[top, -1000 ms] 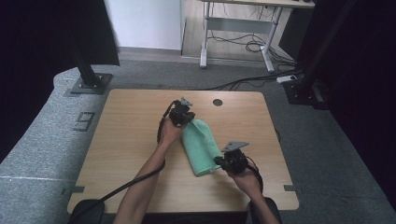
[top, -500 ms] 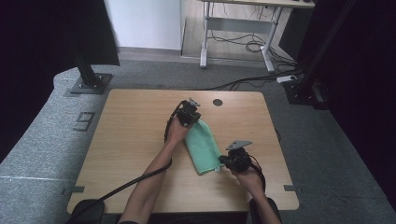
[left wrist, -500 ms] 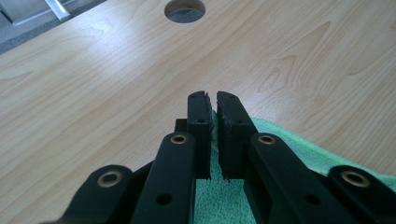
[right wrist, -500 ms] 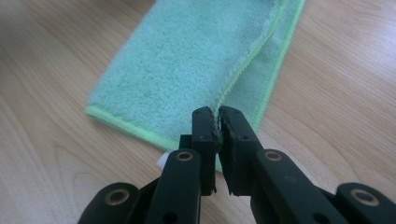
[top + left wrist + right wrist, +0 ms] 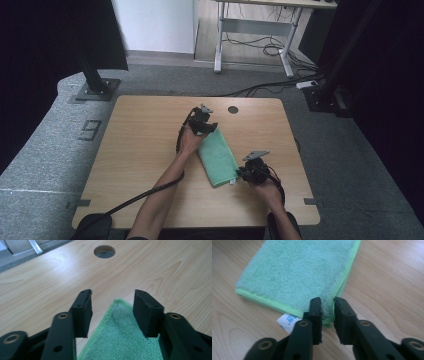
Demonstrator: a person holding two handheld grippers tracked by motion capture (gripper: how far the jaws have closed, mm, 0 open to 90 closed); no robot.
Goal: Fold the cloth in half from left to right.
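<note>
A green folded towel [image 5: 217, 159] lies flat on the wooden table [image 5: 140, 150], slanting from the far left to the near right. My left gripper [image 5: 209, 129] is at its far corner. In the left gripper view the jaws [image 5: 113, 292] have just been opening and stand wide apart, with the towel's corner [image 5: 120, 340] lying loose between them. My right gripper [image 5: 241, 174] is at the near right corner. Its jaws [image 5: 327, 300] have just been opening to a narrow gap. The towel's edge [image 5: 297, 272] sits in that gap, and a white label [image 5: 287, 321] pokes out beside it.
A round cable hole [image 5: 233, 109] is in the table just beyond the left gripper, also in the left gripper view [image 5: 104, 251]. Black cables trail from both grippers toward the near edge. Dark stands and a desk frame stand on the floor beyond the table.
The right gripper has sunk slightly toward the table. The towel and the left hand stay about where they were.
</note>
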